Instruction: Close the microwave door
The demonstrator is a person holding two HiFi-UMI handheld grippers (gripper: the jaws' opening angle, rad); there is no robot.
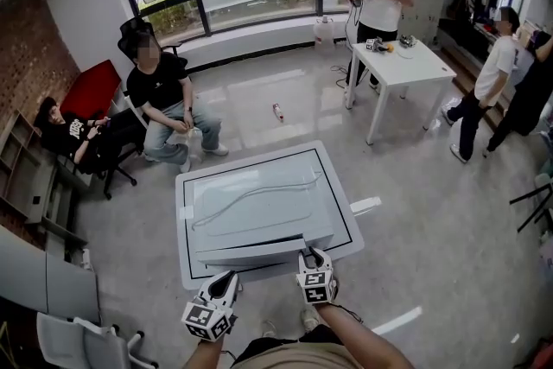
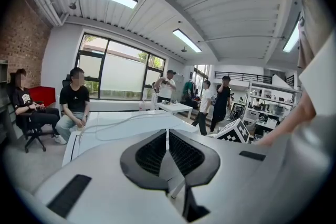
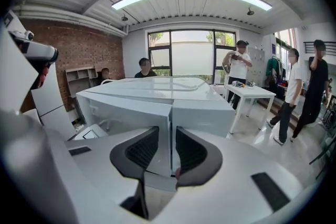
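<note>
A white microwave stands on a low white table right in front of me, with a thin cable lying over its top. Its door faces me and stands slightly ajar. My right gripper is at the door's free right edge. In the right gripper view the jaws of that gripper are closed on the thin vertical edge of the door. My left gripper hangs at the table's front left. Its jaws are shut with nothing between them.
Two people sit at the left, one near the table's far corner. A taller white table with people standing around it is at the back right. A small bottle lies on the floor. A white chair is at my near left.
</note>
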